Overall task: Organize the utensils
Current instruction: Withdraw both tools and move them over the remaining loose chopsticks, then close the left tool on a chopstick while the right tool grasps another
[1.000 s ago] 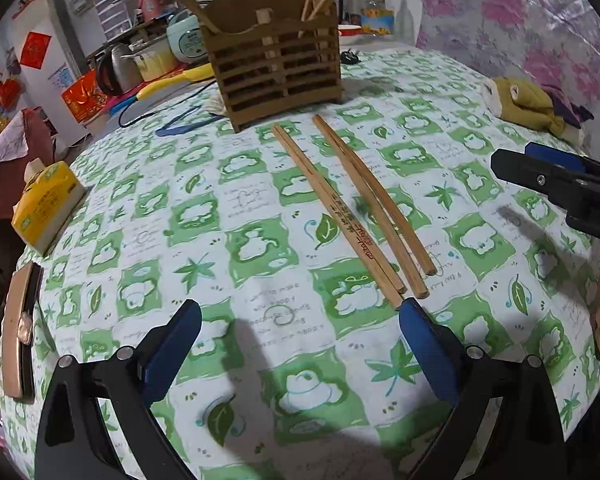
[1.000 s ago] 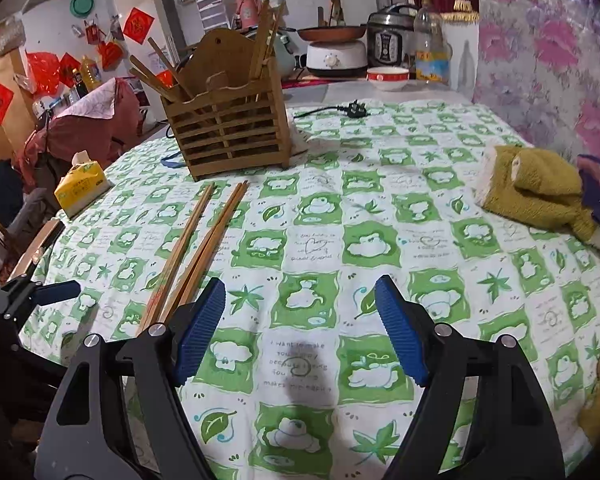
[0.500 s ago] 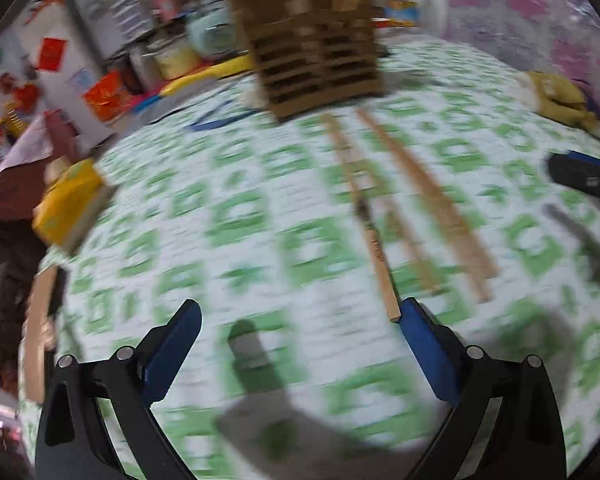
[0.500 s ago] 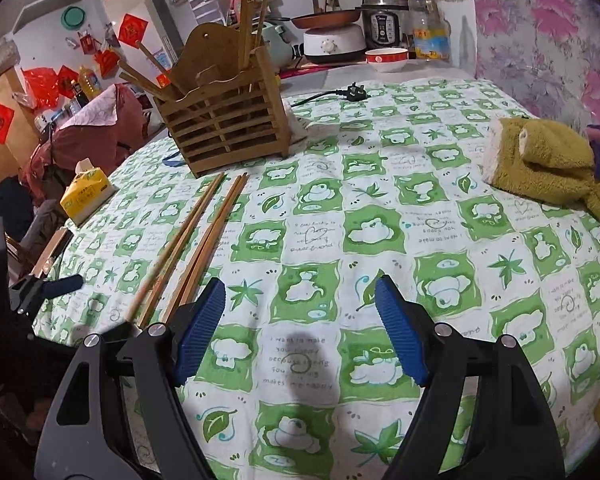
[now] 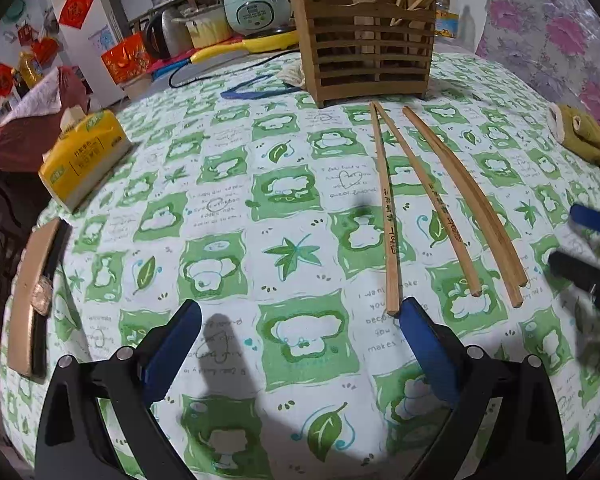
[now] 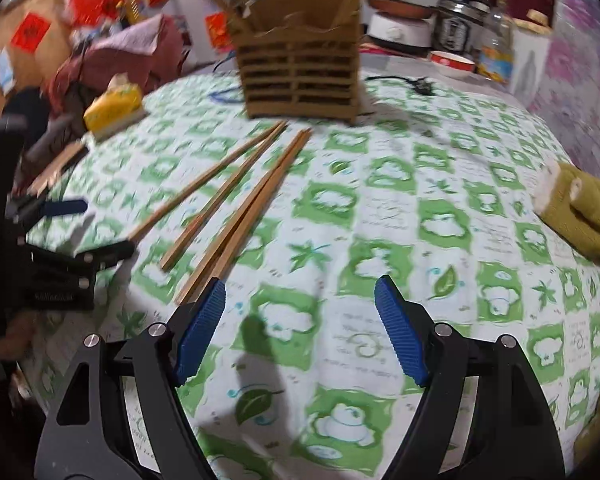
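Observation:
Several wooden chopsticks point(image 5: 428, 204) lie loose on the green-and-white tablecloth point(image 5: 228, 208), pointing toward a slatted wooden utensil holder point(image 5: 370, 60) that has a few chopsticks standing in it. My left gripper point(image 5: 300, 308) is open over bare cloth; the nearest chopstick's end lies just beside its right fingertip. My right gripper point(image 6: 300, 284) is open too, nothing between its pads, and the near ends of the chopsticks point(image 6: 240, 204) reach its left finger. The holder point(image 6: 300, 76) stands beyond. Each gripper shows in the other's view: the right gripper point(image 5: 580, 244), the left gripper point(image 6: 96, 228).
A yellow tissue pack point(image 5: 84, 156) sits near the table's left edge, with a flat tan object point(image 5: 32, 296) at the rim. An olive plush cloth point(image 5: 580, 132) lies at the right. A blue band point(image 5: 256, 90) and kitchen appliances are behind the holder.
Both views have rolled and shifted. The right gripper has moved left, so the chopsticks' near ends now meet its left finger. Both grippers stay open; the chopsticks have not moved.

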Tool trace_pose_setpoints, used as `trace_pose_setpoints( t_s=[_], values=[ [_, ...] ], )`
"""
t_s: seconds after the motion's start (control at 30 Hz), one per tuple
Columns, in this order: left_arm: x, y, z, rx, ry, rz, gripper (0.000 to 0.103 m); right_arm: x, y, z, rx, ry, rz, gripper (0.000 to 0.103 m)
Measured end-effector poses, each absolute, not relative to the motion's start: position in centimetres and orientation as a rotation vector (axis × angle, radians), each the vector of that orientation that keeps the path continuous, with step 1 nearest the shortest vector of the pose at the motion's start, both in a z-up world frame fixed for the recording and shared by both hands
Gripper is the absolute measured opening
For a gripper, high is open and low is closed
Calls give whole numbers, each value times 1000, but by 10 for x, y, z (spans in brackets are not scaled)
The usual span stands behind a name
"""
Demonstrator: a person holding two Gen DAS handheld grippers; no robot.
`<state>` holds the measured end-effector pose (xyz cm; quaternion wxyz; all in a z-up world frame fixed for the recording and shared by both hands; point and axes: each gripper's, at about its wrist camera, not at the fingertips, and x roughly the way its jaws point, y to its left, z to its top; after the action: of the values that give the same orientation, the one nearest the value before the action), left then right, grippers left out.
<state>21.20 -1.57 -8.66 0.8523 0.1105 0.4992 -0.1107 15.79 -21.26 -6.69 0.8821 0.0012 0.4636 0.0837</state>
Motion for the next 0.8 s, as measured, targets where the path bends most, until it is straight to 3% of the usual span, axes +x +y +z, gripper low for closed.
trace_pose_setpoints(
  t_s=[0.23, 0.4, 0.53, 0.8],
  values=[
    [214, -10, -88, 181, 1077, -247, 97, 153, -175, -73, -202, 975, 180, 75],
    [211, -12, -88, 207, 1061, -239, 97, 163, -187, -75, -105, 1015, 179, 72],
    [208, -13, -86, 218, 1056, -242, 97, 169, -232, -77, 61, 1026, 28, 60],
    [203, -18, -85, 248, 1039, -258, 97, 157, -231, -71, 51, 976, 89, 60]
  ],
)
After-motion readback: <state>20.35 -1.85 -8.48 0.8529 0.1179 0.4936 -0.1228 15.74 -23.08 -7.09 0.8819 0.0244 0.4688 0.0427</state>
